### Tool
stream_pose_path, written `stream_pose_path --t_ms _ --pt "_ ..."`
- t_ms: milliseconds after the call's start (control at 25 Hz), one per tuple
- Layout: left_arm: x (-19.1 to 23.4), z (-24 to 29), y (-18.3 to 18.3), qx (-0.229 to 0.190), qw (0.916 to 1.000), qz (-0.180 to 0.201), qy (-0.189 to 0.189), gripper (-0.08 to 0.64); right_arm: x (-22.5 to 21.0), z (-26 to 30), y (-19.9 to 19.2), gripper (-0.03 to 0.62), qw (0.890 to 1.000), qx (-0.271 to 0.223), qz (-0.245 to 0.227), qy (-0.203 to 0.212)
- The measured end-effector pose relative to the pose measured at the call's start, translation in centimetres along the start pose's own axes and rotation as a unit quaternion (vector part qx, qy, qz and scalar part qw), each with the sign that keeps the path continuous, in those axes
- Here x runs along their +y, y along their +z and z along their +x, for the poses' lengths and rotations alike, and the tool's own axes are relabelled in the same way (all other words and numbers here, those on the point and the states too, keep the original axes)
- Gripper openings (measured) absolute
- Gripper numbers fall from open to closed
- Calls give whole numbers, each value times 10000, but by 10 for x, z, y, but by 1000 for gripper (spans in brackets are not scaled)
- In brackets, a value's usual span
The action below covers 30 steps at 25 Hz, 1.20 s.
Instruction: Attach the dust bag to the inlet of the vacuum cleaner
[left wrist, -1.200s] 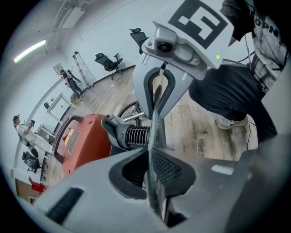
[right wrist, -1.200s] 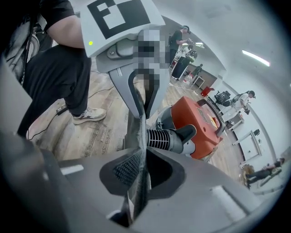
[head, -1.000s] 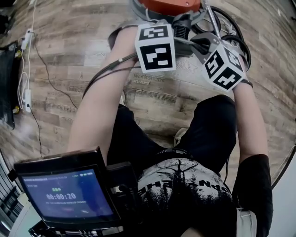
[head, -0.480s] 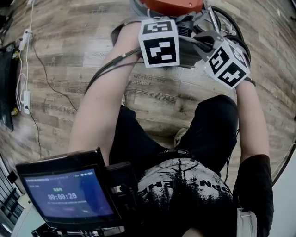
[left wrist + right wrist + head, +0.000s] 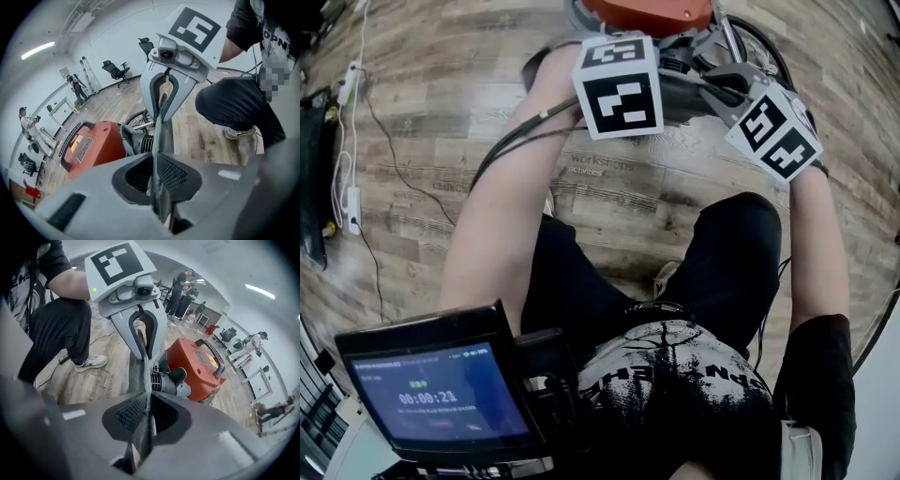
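While L gripper point(image 5: 158, 185) & R gripper point(image 5: 143, 425) each clamp thin flat grey dust bag point(image 5: 162, 131) edge-on, R jaws just closing tighter on it, ribbed blk inlet point(image 5: 143, 143) of smooth orange vac point(image 5: 91, 145) sits near, far side; plank floor point(image 5: 422, 112) open around.

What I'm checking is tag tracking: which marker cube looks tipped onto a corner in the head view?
The right-hand cube: it sits diamond-wise, a corner pointing down, whereas the left-hand cube sits nearly square to the frame.

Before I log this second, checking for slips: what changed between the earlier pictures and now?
The right tool shifted rightward in the head view, its jaws just closing further on the dust bag. The left tool kept its clamp on it; the vacuum cleaner stayed put.
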State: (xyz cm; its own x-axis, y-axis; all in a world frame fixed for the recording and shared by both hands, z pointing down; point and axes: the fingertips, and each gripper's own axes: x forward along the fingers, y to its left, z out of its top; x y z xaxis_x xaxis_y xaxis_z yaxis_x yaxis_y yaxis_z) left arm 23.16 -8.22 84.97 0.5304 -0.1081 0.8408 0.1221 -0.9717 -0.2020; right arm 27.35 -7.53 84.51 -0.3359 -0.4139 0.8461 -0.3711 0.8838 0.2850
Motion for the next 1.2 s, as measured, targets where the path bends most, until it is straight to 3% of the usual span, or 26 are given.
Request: stream_pose_path --t_ms 320,520,760,1000,1200 --pt "5 12 -11 4 9999 -138 -62 43 -5 13 -1 45 9997 190 -107 -141" --pt "5 6 -8 30 10000 -3 -20 38 -3 7 3 43 9995 142 -257 -118" --pt "6 12 -9 31 9999 -117 -52 48 -9 13 -3 49 9996 227 -43 -164" --pt "6 7 -6 -101 9997 -172 -154 40 -5 6 1 44 9995 190 -227 -112" --pt "8 3 -5 -76 9999 -115 -19 41 -9 7 1 46 9995 151 -172 -199"
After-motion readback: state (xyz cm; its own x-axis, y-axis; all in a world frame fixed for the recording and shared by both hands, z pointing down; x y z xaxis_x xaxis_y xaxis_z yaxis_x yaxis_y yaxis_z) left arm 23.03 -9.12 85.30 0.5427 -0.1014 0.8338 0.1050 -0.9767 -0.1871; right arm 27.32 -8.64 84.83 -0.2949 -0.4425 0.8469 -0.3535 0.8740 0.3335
